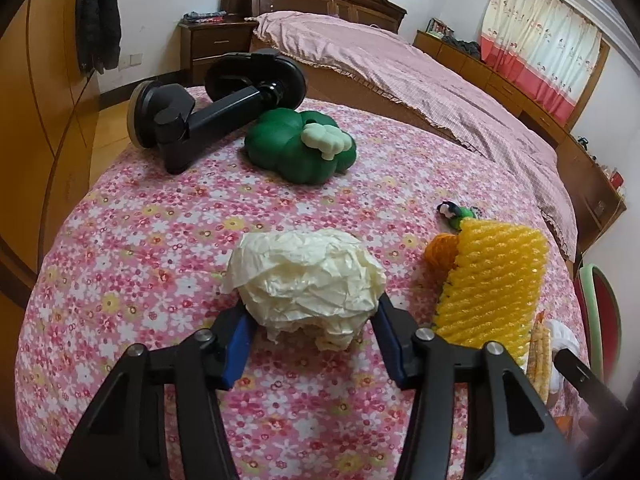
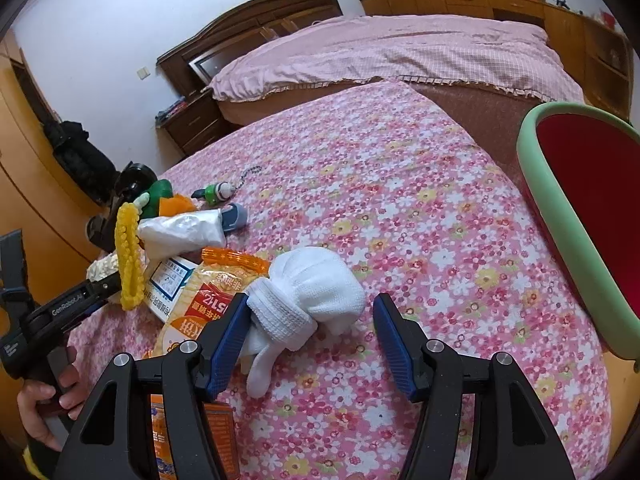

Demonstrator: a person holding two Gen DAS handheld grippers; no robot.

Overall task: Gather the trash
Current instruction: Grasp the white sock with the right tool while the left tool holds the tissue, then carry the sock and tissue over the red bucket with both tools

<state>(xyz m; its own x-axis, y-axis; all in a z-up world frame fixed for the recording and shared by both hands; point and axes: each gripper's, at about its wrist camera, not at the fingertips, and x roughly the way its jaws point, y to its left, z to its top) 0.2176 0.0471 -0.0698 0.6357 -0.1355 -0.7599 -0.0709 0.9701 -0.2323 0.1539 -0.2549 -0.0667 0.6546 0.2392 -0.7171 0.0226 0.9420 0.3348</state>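
A crumpled cream paper ball [image 1: 308, 276] lies on the floral cloth, and my left gripper [image 1: 312, 312] is closed around its near half, with both blue pads against its sides. In the right wrist view a rolled white sock [image 2: 312, 288] sits between the fingers of my right gripper [image 2: 312, 308]. The left pad touches the sock, the right pad stands clear of it, and the jaws are open. A yellow foam net [image 1: 492, 280], an orange snack packet [image 2: 200, 308] and a white plastic bag [image 2: 184, 232] lie between the two grippers.
A red bin with a green rim [image 2: 536, 168] stands by the table's right edge. At the far side lie a green soft toy [image 1: 296, 148], a black suction mount [image 1: 208, 108] and a small green keychain figure [image 1: 456, 214]. A bed lies beyond.
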